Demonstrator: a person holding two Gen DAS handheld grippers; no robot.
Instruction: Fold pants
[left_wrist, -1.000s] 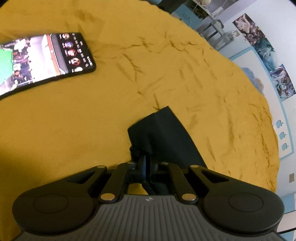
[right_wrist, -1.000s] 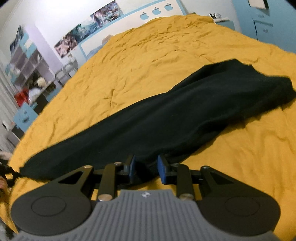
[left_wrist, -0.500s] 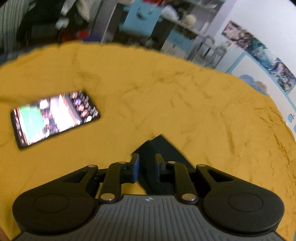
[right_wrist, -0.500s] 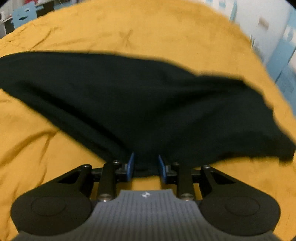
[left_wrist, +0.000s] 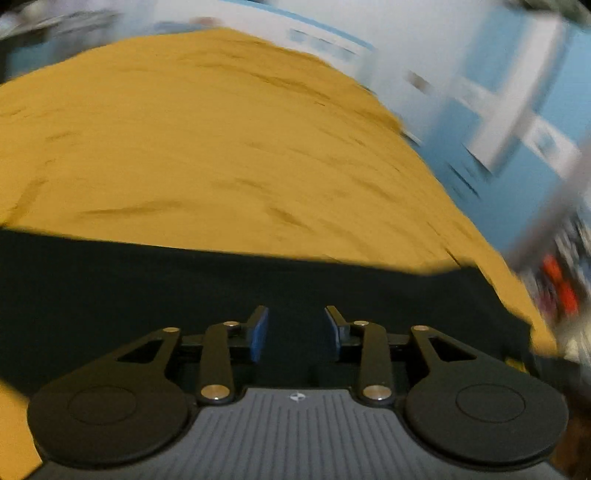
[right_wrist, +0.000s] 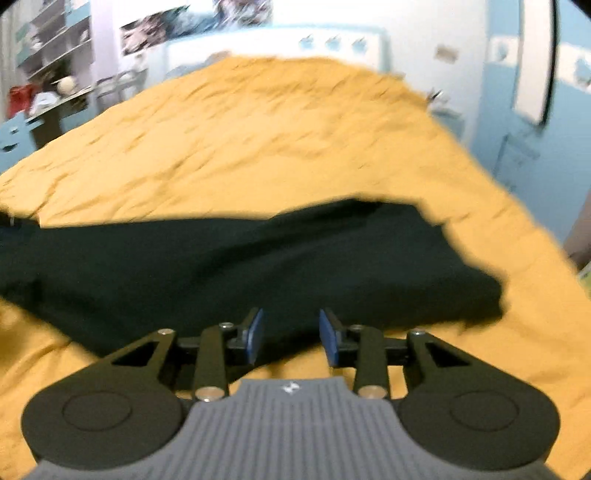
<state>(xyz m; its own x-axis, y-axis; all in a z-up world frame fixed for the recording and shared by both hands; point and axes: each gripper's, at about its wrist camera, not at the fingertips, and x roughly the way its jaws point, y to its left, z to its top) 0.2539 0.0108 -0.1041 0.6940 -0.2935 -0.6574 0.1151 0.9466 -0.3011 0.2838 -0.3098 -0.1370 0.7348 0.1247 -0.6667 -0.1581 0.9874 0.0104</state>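
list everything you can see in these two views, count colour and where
pants: one pair, black, lying in a long band across the near part of the bed; also fills the foreground of the left wrist view
bedspread: one, mustard yellow, wrinkled, covers the whole bed
posters: a few, blurred, on the pale far wall
shelves: one unit, with blurred items, left edge of the right wrist view
blue and white cabinets: count unclear, right side of the room
left tool: one, black with blue pads, jaws opening over the pants, pads not pressing cloth
right tool: one, black with blue pads, jaws opening at the pants' near edge
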